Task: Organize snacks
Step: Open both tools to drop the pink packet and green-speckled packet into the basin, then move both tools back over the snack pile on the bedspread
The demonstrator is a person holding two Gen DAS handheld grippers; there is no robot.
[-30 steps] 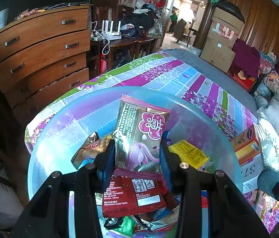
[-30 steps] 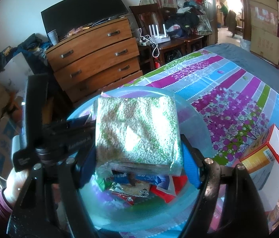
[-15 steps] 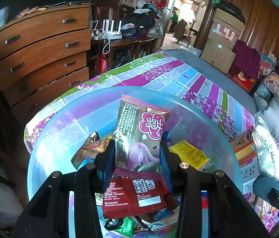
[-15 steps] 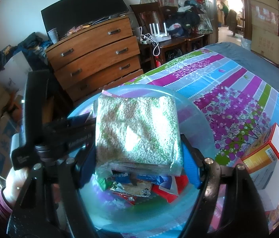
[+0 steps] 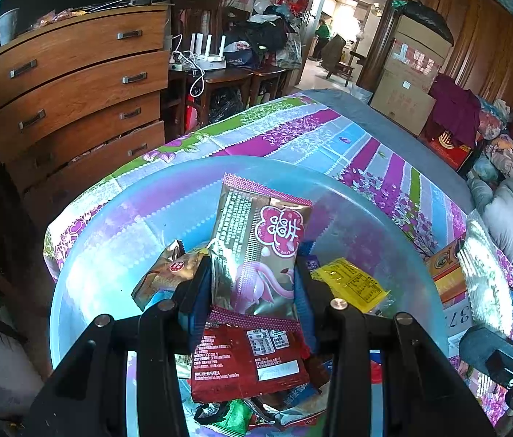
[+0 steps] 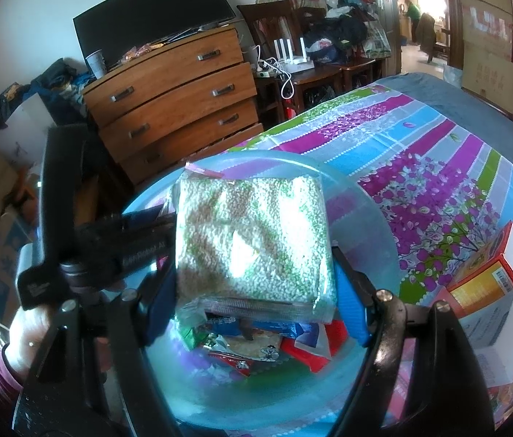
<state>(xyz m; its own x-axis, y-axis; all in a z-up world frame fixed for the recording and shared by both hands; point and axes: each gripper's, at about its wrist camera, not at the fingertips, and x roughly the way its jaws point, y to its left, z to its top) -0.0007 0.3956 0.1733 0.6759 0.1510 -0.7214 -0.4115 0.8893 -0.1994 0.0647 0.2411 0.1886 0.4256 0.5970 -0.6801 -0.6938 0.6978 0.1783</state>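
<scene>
Here, a translucent blue basin (image 5: 110, 255) is seen on a striped floral cloth (image 5: 329, 138), and a heap of snack packets is held in it: a dark red packet (image 5: 249, 360), a yellow packet (image 5: 351, 284), a tan packet (image 5: 165, 273) and green wrappers lower down. The left gripper (image 5: 253, 291) is angled down over the basin and is clamped on a gold and pink packet (image 5: 256, 247), which stands upright between its blue pads above the heap. The right gripper (image 6: 256, 295) is likewise tilted down over the basin, its jaws pressed against the sides of a clear bag of white and green pellets (image 6: 253, 240), held above the packets. A hand (image 6: 27, 338) in a ribbed sleeve is seen on the left gripper's handle. Beside the basin, an orange and white carton (image 6: 489, 284) lies on the cloth. The print on the packets cannot be read, and the heap's lower packets are hidden behind the gripper frames
</scene>
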